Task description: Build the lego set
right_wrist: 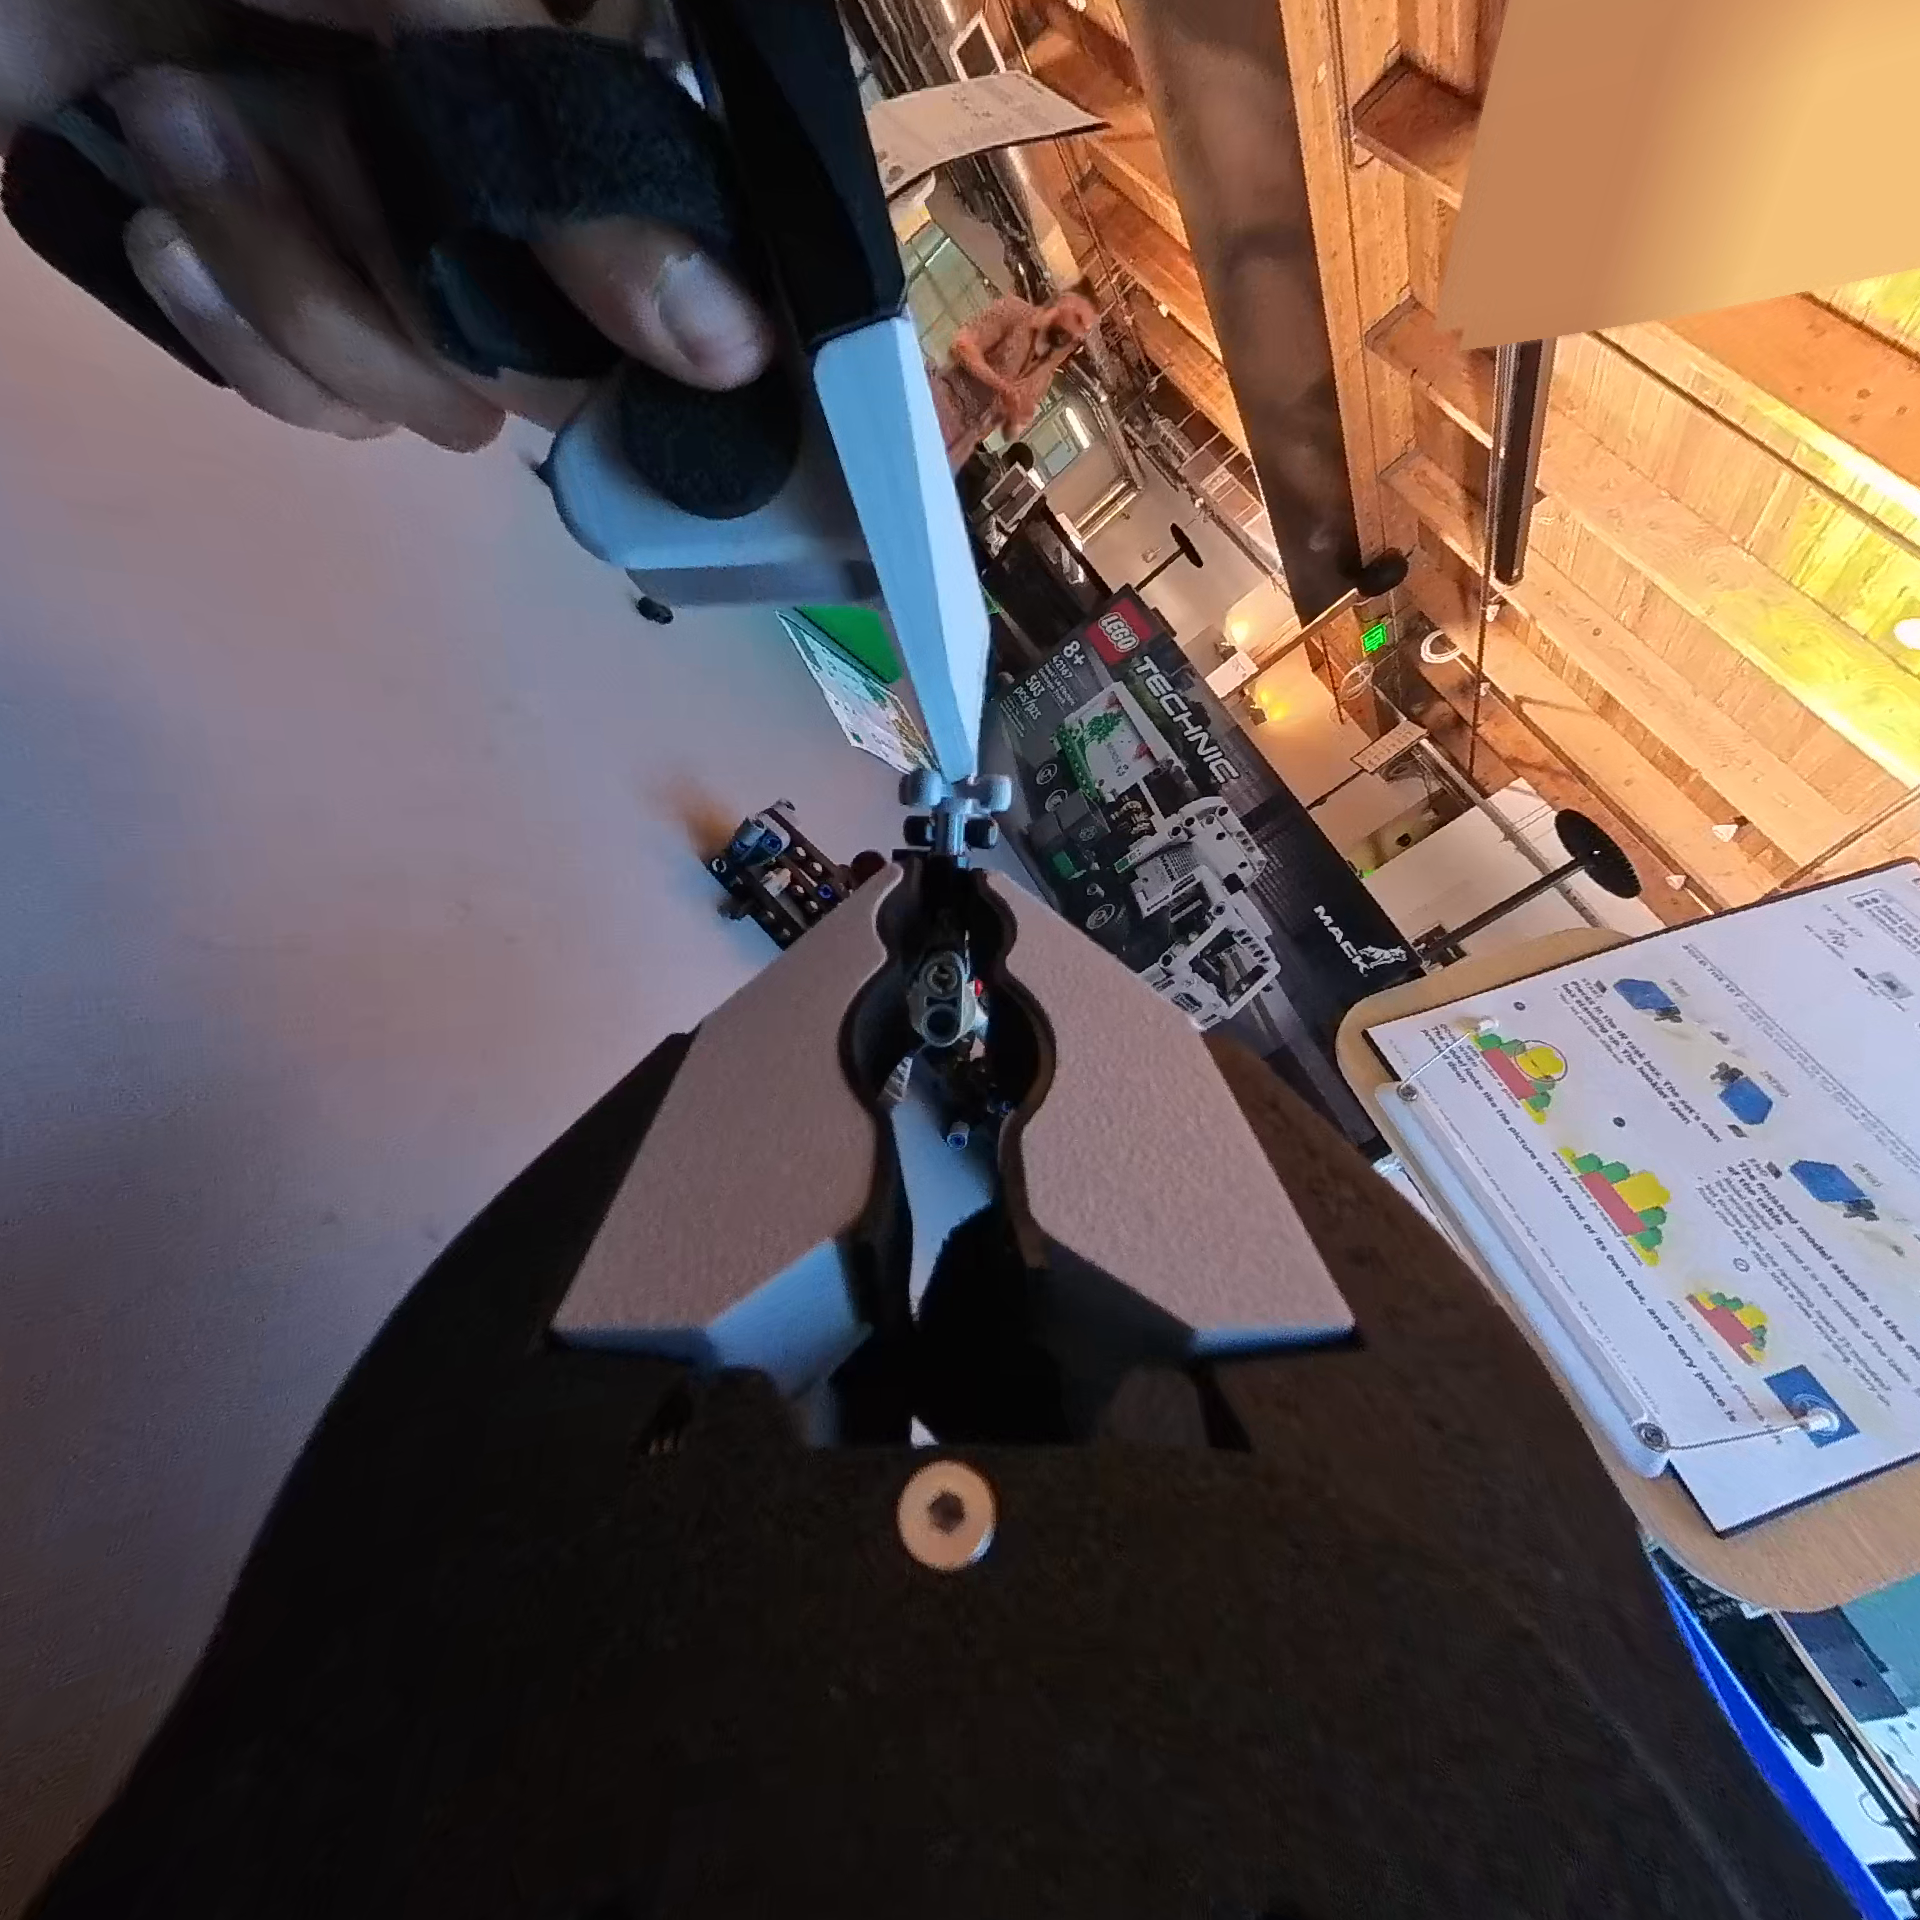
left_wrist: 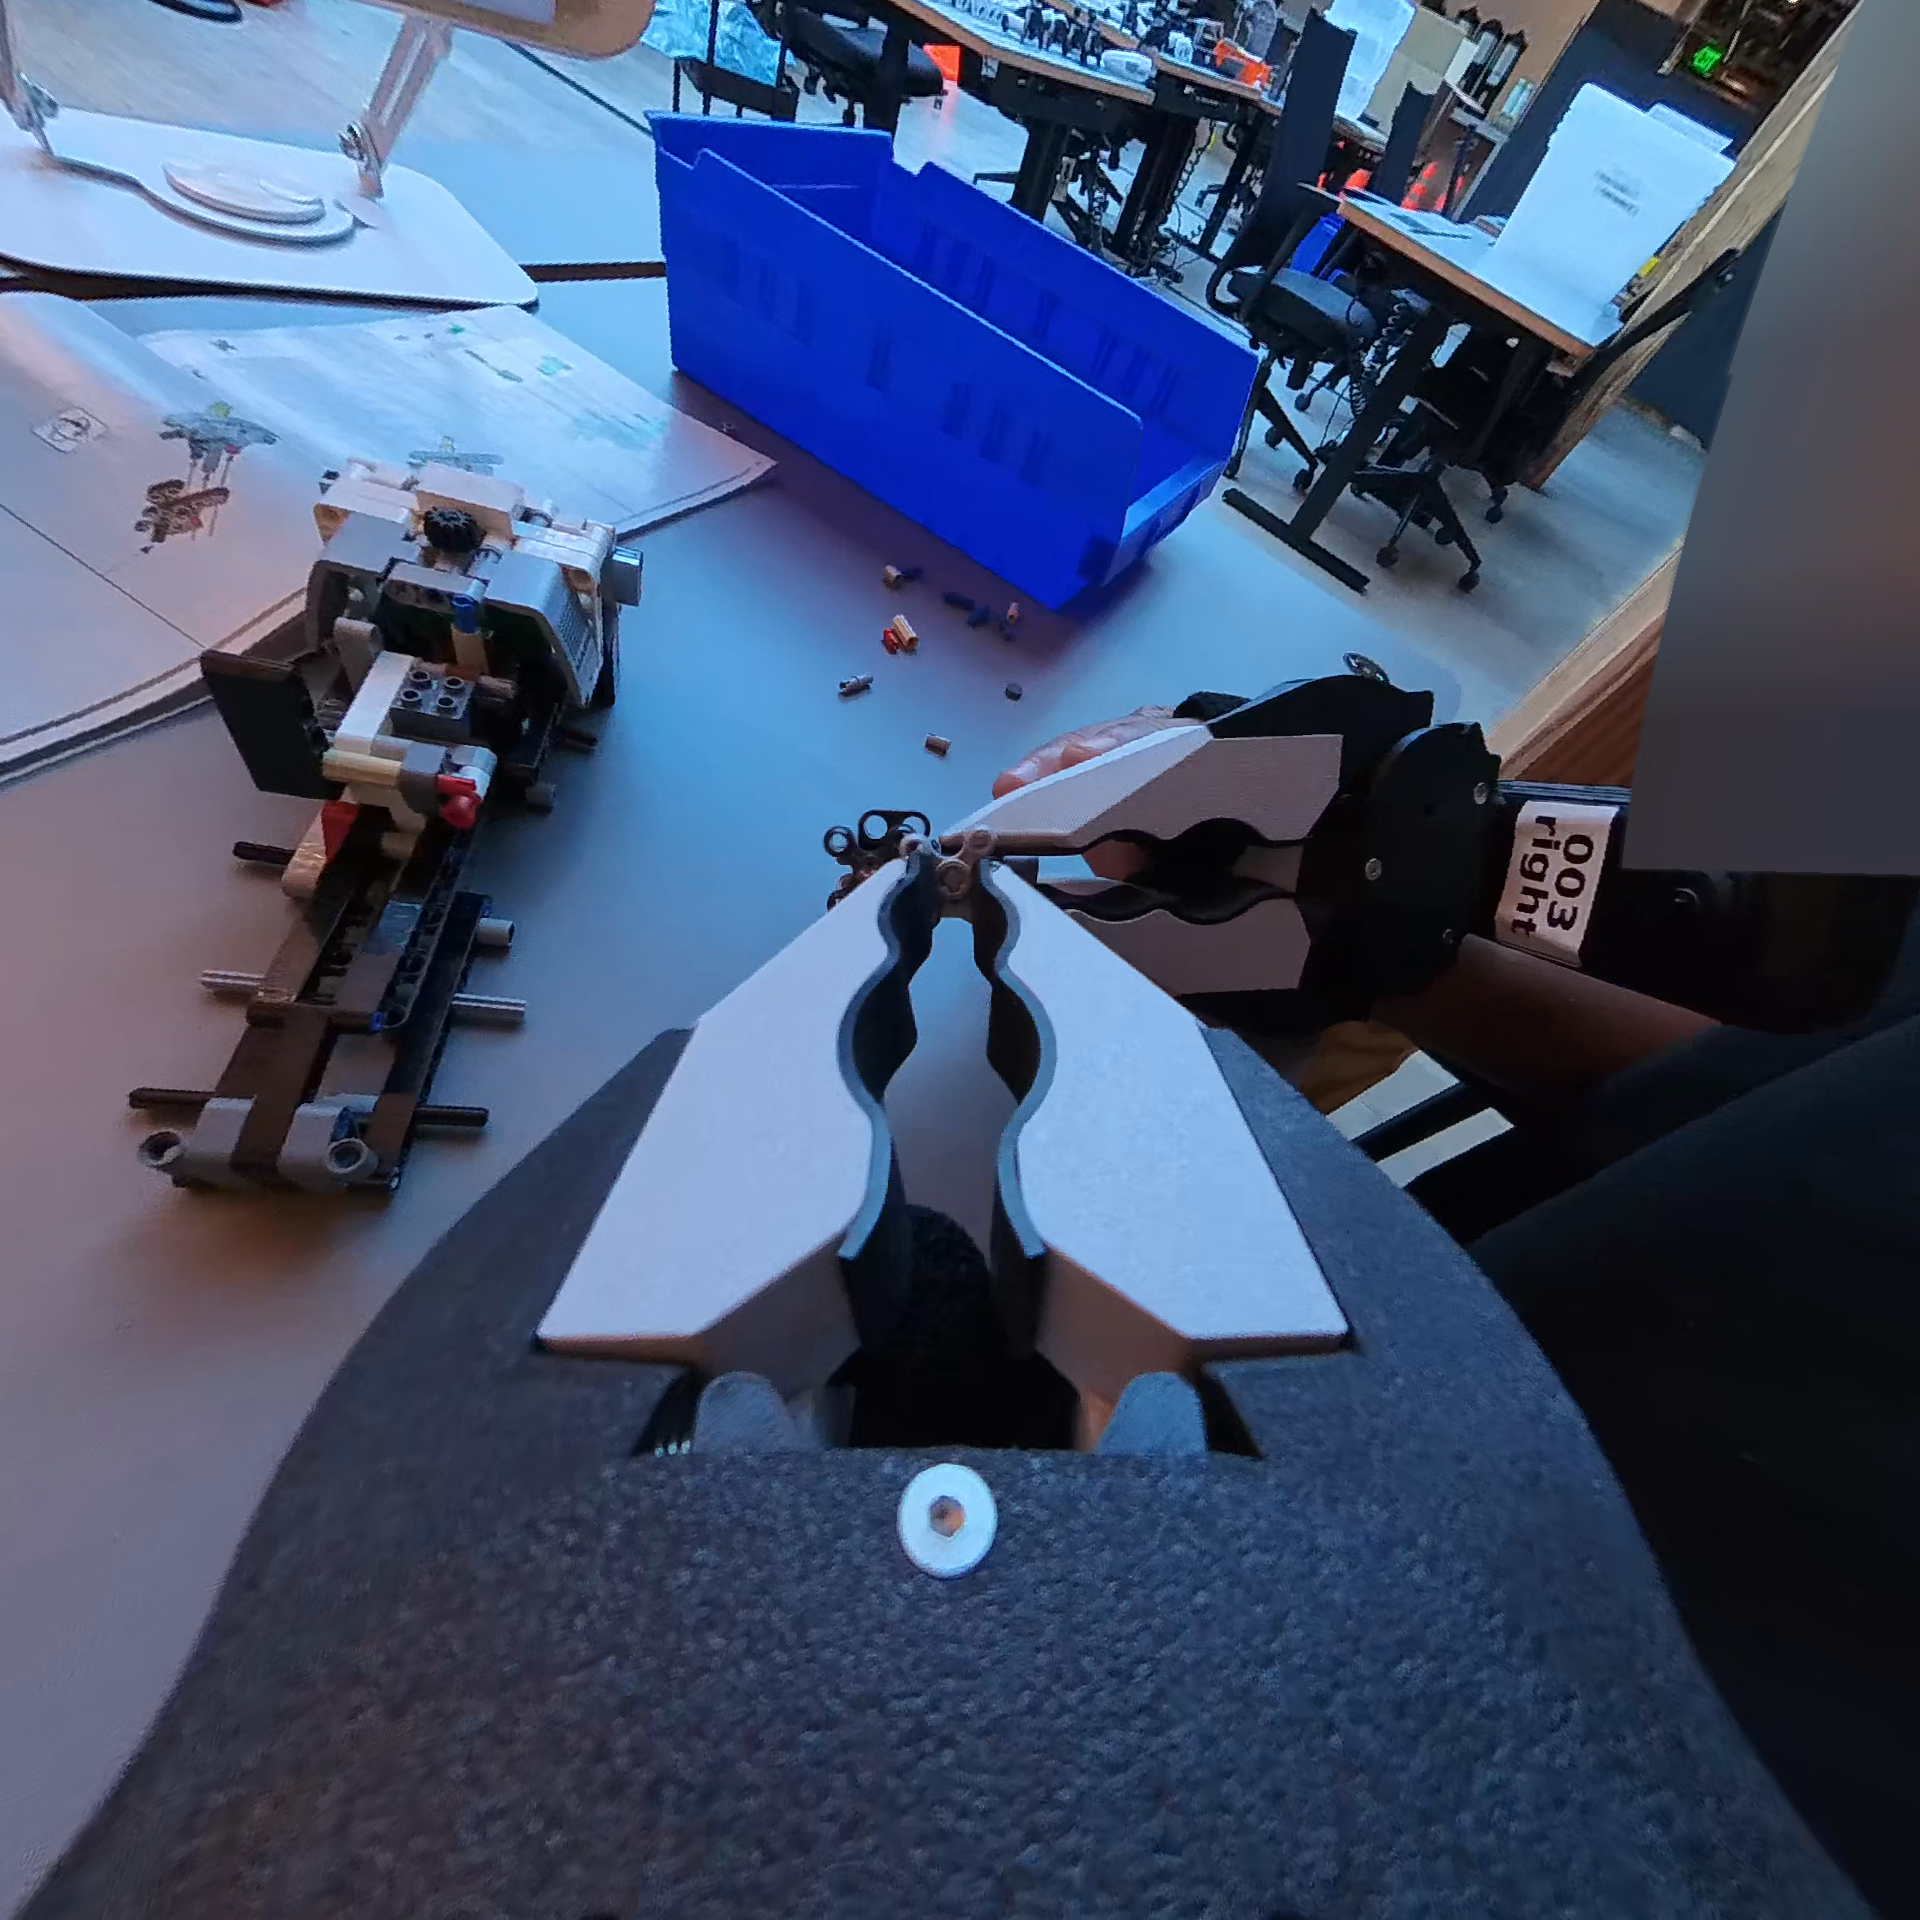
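My left gripper (left_wrist: 943,871) is shut on a small grey connector piece (left_wrist: 952,875) above the dark table. My right gripper (left_wrist: 971,834) comes in from the right, and its tips meet the left gripper's tips at a black perforated lego piece (left_wrist: 876,837). In the right wrist view, my right gripper (right_wrist: 940,883) is shut on the black piece (right_wrist: 940,896), and the grey connector (right_wrist: 954,798) sits at its far end under the left gripper's fingertips (right_wrist: 956,764). The partly built lego model (left_wrist: 416,675) lies on the table to the left.
A blue bin (left_wrist: 935,364) stands behind, with several small loose pieces (left_wrist: 904,636) in front of it. An open instruction booklet (left_wrist: 364,416) lies behind the model. The lego box (right_wrist: 1174,810) and a stand with a printed sheet (right_wrist: 1662,1195) show in the right wrist view. The tips of both grippers are at nearly the same place. The partly built lego model (left_wrist: 416,675) is about equally far from each gripper, around 15 centimeters.
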`<action>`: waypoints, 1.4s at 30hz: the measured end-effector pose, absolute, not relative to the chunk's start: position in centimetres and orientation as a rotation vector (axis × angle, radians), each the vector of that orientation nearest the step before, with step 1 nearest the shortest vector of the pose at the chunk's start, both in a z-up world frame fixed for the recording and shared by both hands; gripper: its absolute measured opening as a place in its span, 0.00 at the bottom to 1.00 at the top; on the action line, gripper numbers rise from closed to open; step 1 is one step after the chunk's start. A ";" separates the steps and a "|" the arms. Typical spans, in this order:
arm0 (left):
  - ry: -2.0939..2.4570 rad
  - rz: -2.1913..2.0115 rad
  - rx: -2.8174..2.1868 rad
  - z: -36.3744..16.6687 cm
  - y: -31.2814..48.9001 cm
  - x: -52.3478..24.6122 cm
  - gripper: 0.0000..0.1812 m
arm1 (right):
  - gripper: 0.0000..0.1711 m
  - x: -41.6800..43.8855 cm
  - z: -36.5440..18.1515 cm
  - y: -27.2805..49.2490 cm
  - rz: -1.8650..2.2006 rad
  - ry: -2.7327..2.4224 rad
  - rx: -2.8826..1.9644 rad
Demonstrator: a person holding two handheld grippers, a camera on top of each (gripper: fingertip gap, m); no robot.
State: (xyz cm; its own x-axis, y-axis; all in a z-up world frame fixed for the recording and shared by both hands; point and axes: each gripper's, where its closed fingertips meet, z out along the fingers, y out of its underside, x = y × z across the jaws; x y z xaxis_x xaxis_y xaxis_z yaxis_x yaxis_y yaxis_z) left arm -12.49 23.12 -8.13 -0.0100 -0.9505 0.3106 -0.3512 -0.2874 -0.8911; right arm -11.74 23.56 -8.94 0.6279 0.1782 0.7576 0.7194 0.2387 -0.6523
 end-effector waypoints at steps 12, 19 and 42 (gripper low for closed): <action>1.334 -1.312 -1.673 -8.1 22.9 -12.1 0.03 | 0.03 -11.6 -8.8 23.4 -0.408 -0.842 -1.327; 1.360 -1.292 -1.684 -8.5 23.0 -12.2 0.03 | 0.03 -11.7 -9.2 23.5 -0.419 -0.860 -1.342; 1.670 -2.245 -1.074 -5.0 18.3 -16.3 0.26 | 0.03 -15.6 -4.3 18.8 -0.359 -0.911 -0.862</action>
State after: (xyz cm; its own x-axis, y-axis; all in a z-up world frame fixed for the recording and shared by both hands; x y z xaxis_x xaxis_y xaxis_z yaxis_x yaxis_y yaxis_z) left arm -16.34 18.34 -4.95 -0.7340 -0.5052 0.4539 -0.2896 -0.3717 -0.8820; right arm -15.64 18.81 -4.35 0.5849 0.0741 0.8077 0.6057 0.6223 -0.4958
